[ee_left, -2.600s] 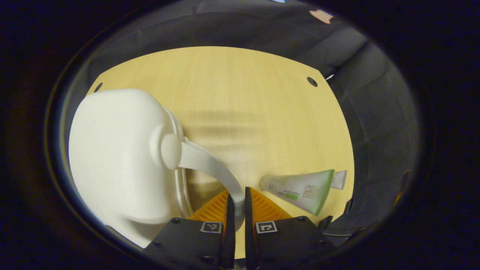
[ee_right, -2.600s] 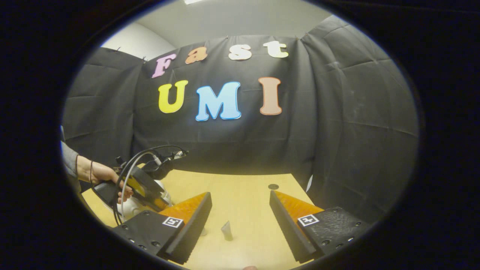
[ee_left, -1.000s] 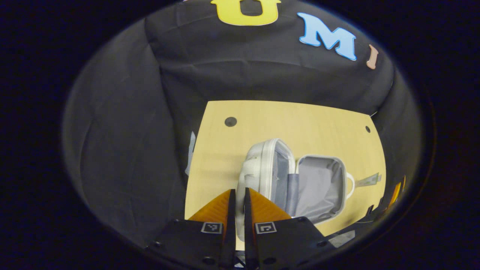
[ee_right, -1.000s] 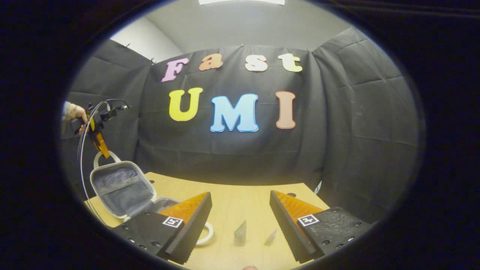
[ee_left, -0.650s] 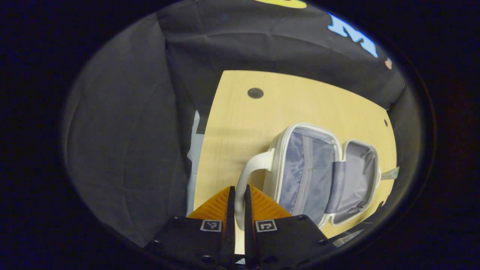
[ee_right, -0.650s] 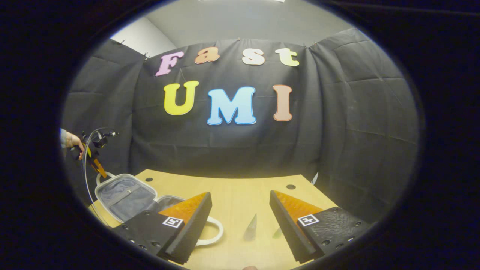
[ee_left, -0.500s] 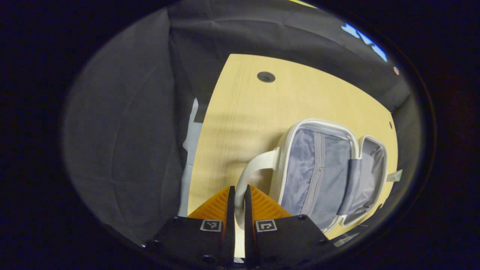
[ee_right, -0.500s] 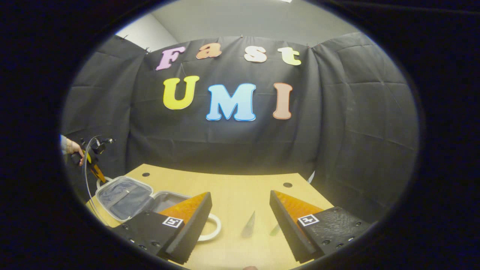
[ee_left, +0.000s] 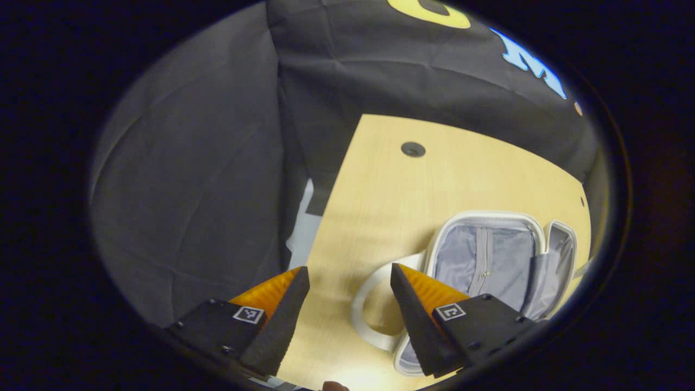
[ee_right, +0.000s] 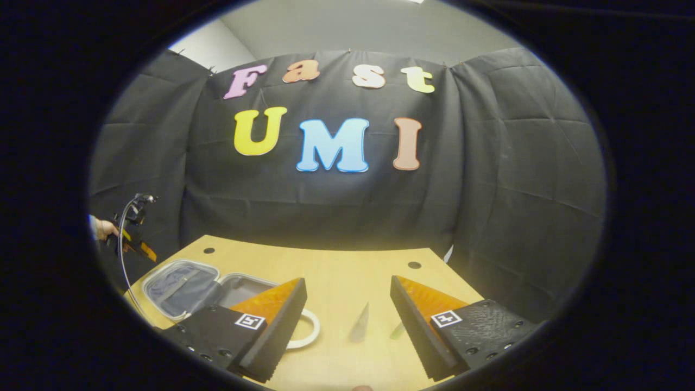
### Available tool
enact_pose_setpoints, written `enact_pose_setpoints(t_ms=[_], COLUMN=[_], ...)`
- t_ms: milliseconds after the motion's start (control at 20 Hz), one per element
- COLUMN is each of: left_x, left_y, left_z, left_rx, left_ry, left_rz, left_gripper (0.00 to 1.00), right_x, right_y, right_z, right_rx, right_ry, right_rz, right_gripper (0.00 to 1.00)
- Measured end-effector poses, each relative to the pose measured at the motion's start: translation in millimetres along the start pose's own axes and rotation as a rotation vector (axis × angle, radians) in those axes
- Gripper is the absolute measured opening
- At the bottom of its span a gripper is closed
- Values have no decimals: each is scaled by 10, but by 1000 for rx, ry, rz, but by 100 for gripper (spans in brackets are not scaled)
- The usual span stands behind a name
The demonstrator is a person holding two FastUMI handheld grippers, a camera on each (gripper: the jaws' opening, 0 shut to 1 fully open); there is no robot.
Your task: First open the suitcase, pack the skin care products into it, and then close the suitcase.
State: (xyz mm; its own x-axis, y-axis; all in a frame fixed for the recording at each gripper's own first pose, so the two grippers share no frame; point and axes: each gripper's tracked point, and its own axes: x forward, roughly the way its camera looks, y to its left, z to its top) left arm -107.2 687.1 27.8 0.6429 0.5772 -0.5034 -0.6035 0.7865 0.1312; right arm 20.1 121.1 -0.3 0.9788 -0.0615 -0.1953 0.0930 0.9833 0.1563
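Observation:
The white suitcase [ee_left: 483, 260] lies open on the wooden table [ee_left: 391, 184], its grey lining facing up. Its white loop handle [ee_left: 369, 317] rests on the table just below and between my left gripper's [ee_left: 347, 269] open fingers, untouched. In the right gripper view the open suitcase [ee_right: 182, 285] lies at the left, and its other handle [ee_right: 308, 329] shows beside my finger. Two skin care tubes, one grey [ee_right: 359, 325] and one greenish [ee_right: 398, 329], lie on the table between the spread fingers of my right gripper [ee_right: 347, 279], which holds nothing.
A hand [ee_right: 100, 228] holds the left gripper [ee_right: 136, 244] with its looping cable at the far left, above the table's left edge. Round holes [ee_right: 415, 265] mark the table's back corners. Black cloth walls close in on three sides.
My left gripper carried the handle up and over, laid the lid flat, then opened and let go of the handle. The right gripper stayed open and tilted slightly.

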Motion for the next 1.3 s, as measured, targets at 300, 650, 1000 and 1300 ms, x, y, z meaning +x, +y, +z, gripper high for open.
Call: enact_pose_setpoints(t_ms=[300,650,1000,1300], left_x=[-971,-2052,-2515,-2730], left_y=[-454,-1956,-3788,-5192], left_z=[685,803,416,-7], left_rx=[-167,-27,54,75], left_ry=[-441,-714,-753,-744], left_rz=[-49,-188,-383,-550], left_gripper=[98,94,95,95], right_x=[-29,-8,95,159], right_y=[-379,-785,-1168,-1406], right_z=[-72,-221,-368,-422], right_rx=[13,16,30,40], right_ry=[-3,-4,18,27], right_rz=[-29,-6,5,1], right_gripper=[94,94,94,94])
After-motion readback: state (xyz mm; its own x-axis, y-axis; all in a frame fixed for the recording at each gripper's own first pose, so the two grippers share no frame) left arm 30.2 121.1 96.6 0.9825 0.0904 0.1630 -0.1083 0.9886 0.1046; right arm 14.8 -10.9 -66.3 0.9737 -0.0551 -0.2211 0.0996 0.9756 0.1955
